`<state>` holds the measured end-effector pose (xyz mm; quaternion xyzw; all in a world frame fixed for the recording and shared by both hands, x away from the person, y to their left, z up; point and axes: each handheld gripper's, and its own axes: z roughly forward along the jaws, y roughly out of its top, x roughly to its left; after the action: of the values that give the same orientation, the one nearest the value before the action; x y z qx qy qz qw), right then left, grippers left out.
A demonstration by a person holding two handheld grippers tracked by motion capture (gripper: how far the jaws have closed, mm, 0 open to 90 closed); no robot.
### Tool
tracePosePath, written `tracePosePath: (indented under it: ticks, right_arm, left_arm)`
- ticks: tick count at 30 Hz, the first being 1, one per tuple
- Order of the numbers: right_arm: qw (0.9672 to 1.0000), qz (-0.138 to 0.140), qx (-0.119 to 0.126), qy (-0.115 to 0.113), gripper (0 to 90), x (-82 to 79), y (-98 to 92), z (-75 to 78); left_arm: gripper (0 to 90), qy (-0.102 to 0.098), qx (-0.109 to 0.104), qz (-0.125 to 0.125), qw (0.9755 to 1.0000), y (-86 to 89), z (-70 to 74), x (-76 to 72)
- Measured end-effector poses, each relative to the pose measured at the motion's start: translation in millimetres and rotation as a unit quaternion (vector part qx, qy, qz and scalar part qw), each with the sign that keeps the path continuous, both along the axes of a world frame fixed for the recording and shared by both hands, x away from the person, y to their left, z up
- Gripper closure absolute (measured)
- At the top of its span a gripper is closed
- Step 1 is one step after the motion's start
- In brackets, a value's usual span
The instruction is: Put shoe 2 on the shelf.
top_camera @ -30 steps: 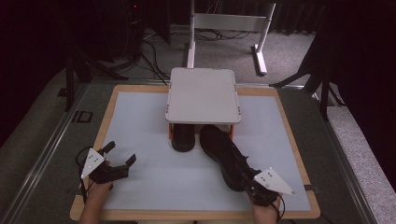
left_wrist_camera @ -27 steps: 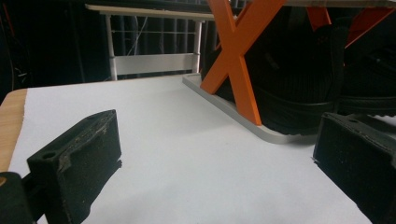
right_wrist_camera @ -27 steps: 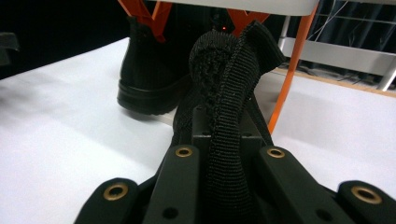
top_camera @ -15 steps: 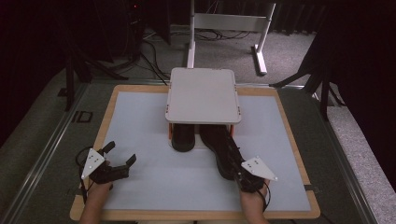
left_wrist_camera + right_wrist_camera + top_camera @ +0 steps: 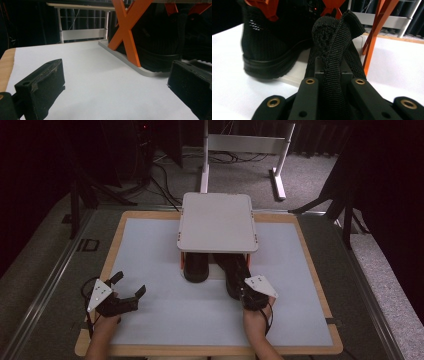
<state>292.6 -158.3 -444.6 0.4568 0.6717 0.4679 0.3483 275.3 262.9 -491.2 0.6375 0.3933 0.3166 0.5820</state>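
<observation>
High view is looking down from above; both gripper views are sitting low, near, sharing the orange-legged rack [image 5: 218, 222].

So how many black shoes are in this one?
2. The left shoe stands under the white rack; the right shoe is beside it, heel sticking out, its heel loop pinched by the right gripper. The rack could hide more.

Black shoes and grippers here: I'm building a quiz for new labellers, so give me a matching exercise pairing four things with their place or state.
Things:
1. left gripper
2. right gripper
3. black knit shoe with the woven heel loop
4. second black shoe

States:
A. clamped at its heel loop
B. jaws wide apart, nothing between them
C. standing under the white shelf with orange X-legs, ungripped
D. shut on the strap

Pairs: 1-B, 2-D, 3-A, 4-C
</observation>
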Motion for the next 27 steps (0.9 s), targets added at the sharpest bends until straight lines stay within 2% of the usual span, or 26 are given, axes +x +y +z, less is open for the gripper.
tracePosePath:
  ticks: [1, 4, 14, 16, 21, 27]
  right_arm:
    - [1.0000, -0.003, -0.003, -0.001, 83.0, 2.2, 1.7, -0.4]
    - [0.9997, -0.010, 0.021, 0.010, 82.7, 11.4, 3.8, -2.7]
    - [0.9990, -0.040, 0.017, 0.014, 82.4, 36.0, 12.6, -7.6]
    - [0.9989, -0.040, 0.020, 0.013, 82.2, 40.8, 13.9, -8.6]
    - [0.9991, -0.042, -0.003, 0.002, 82.1, 49.6, 19.0, -14.1]
    - [0.9988, -0.047, 0.003, 0.010, 82.0, 57.6, 20.7, -14.2]
  left_arm:
    - [1.2, 0.000, 0.000, 0.000, 1.0000, 0.1, 0.0, -0.1]
    - [1.2, 0.000, 0.000, 0.000, 1.0000, 0.2, 0.0, -0.1]
    - [1.2, 0.000, -0.001, -0.002, 1.0000, 0.3, -0.1, 0.0]
    - [1.2, 0.000, 0.000, -0.003, 1.0000, 0.3, 0.0, 0.1]
    - [1.3, -0.001, -0.001, -0.001, 1.0000, 0.5, -0.1, -0.3]
    - [1.2, 0.000, -0.002, -0.002, 1.0000, 0.8, 0.0, 0.0]
